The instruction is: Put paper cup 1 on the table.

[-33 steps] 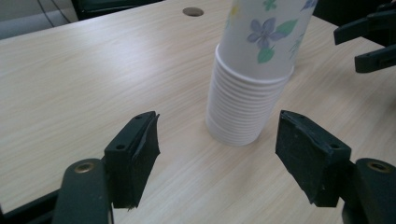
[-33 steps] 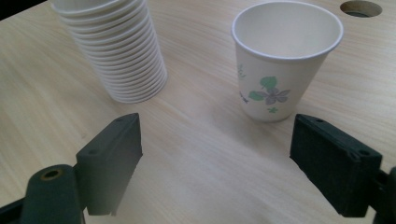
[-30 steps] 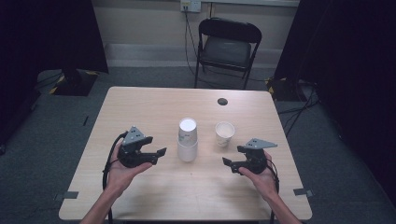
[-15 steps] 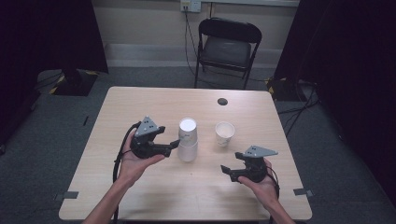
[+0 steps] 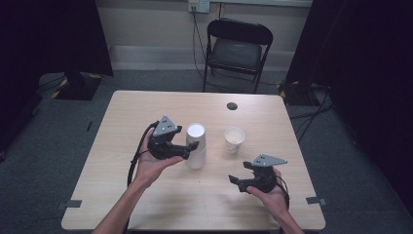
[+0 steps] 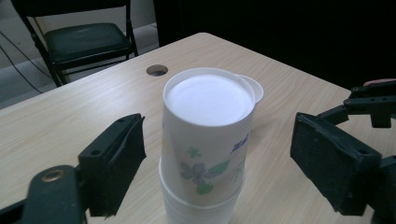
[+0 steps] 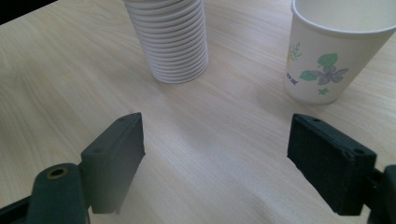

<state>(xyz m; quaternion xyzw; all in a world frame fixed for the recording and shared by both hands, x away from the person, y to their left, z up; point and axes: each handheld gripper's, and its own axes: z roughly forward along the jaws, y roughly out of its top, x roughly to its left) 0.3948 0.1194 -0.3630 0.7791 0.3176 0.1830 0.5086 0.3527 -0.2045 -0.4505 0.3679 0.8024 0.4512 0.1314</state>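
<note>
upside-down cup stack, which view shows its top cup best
The left gripper view: the cup stack stands close between the open jaws, its white bottom and flower print plain. The right gripper view shows the ribbed rims of the stack's lower part. The high view shows it whole but small.

Left gripper (image 5: 191, 147) moved from lower left of the frame up and right toward centre, now at the stack of upside-down cups (image 5: 196, 146). Jaws have just been opening; stack's top sits between them, pads clear of it.
</note>
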